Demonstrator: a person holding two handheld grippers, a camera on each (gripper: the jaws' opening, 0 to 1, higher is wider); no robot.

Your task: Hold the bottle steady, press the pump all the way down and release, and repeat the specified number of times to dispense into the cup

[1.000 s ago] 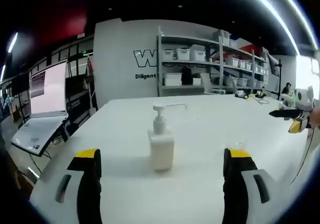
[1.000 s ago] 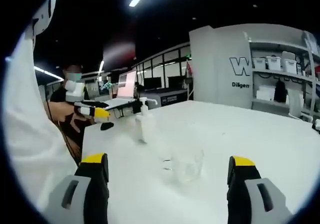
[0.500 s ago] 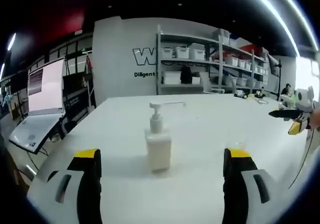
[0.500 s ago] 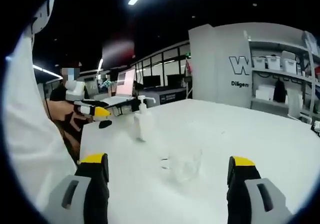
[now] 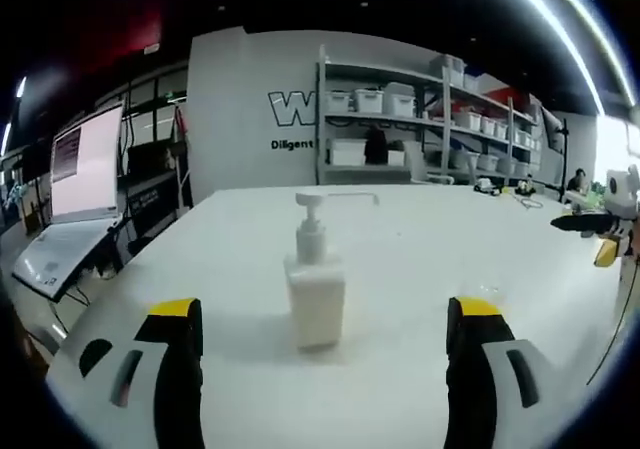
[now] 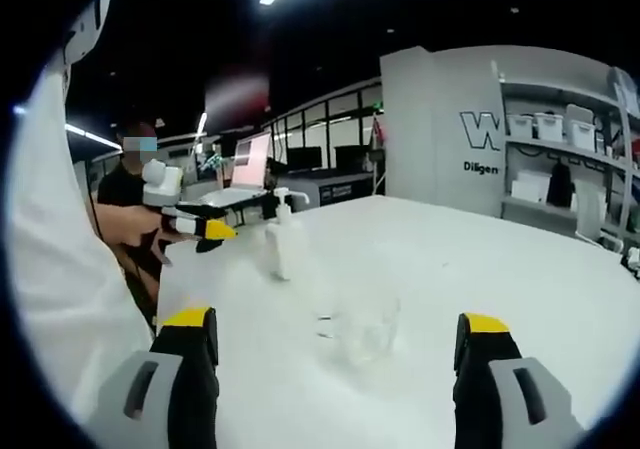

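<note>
**Bottle and cup on the table**

The bottle (image 5: pixel 315 294) is white and squarish, upright, with a white pump (image 5: pixel 312 209) raised, its spout pointing right. It stands ahead of the left claw, between the lines of its jaws. The cup (image 6: pixel 365 327) is clear glass, upright, just ahead of the right claw, with the bottle beyond it to the left.

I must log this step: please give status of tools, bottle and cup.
Left tool open, facing the pump bottle, not touching. Right tool open, facing the clear cup. Pump head up. White table, nothing between.
</note>
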